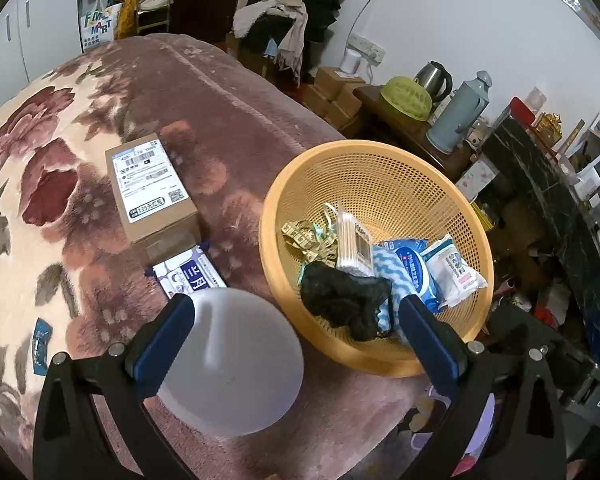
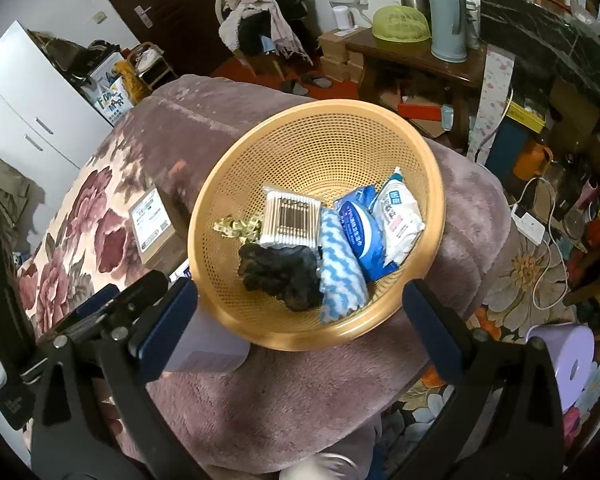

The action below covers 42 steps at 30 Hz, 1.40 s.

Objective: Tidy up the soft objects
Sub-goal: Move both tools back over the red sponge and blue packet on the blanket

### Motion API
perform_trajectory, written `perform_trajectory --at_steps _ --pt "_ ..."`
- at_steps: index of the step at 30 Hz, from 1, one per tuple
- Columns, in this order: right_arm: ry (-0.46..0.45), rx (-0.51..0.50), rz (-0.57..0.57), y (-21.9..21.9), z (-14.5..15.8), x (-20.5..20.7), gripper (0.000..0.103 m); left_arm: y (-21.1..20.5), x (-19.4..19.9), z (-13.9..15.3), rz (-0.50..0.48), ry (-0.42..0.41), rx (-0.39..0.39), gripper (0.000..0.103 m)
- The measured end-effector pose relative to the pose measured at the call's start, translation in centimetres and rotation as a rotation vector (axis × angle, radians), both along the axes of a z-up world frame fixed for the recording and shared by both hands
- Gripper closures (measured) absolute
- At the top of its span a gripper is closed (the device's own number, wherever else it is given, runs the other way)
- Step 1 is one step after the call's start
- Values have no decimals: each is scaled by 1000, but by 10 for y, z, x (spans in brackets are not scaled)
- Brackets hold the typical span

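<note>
An orange mesh basket (image 1: 380,147) (image 2: 316,106) sits on the plush floral blanket. It holds a black crumpled cloth (image 1: 340,296) (image 2: 280,276), a blue-and-white wavy cloth (image 2: 340,272), a cotton swab pack (image 1: 354,240) (image 2: 288,220), a blue wipes pack (image 2: 360,232), a white wipes pack (image 1: 452,268) (image 2: 400,216) and a yellowish tape measure (image 1: 308,240). My left gripper (image 1: 296,312) is open and empty, hovering between a white round bowl (image 1: 236,360) and the basket's near rim. In front of the basket, my right gripper (image 2: 300,296) is also open and empty.
A cardboard box (image 1: 152,192) and a purple-white packet (image 1: 188,276) lie on the blanket left of the basket. The bed edge drops off right of the basket toward a wooden table with a thermos (image 1: 460,116). A purple stool (image 2: 568,364) stands on the floor.
</note>
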State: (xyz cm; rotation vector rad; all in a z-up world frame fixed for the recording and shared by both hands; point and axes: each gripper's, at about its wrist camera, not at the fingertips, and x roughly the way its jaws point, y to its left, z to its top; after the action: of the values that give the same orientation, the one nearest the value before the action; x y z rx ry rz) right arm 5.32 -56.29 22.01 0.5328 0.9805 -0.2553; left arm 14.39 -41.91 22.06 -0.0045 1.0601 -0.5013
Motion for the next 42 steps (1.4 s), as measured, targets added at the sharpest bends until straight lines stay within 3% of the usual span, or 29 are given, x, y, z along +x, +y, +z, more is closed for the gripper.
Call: perform_trajectory --at_steps 26,42 --pt "17 -58 97 65 11 9 0 76 -5 0 73 22 -39 1" --pt "35 -94 173 125 10 24 0 150 -2 -14 155 61 -82 1"
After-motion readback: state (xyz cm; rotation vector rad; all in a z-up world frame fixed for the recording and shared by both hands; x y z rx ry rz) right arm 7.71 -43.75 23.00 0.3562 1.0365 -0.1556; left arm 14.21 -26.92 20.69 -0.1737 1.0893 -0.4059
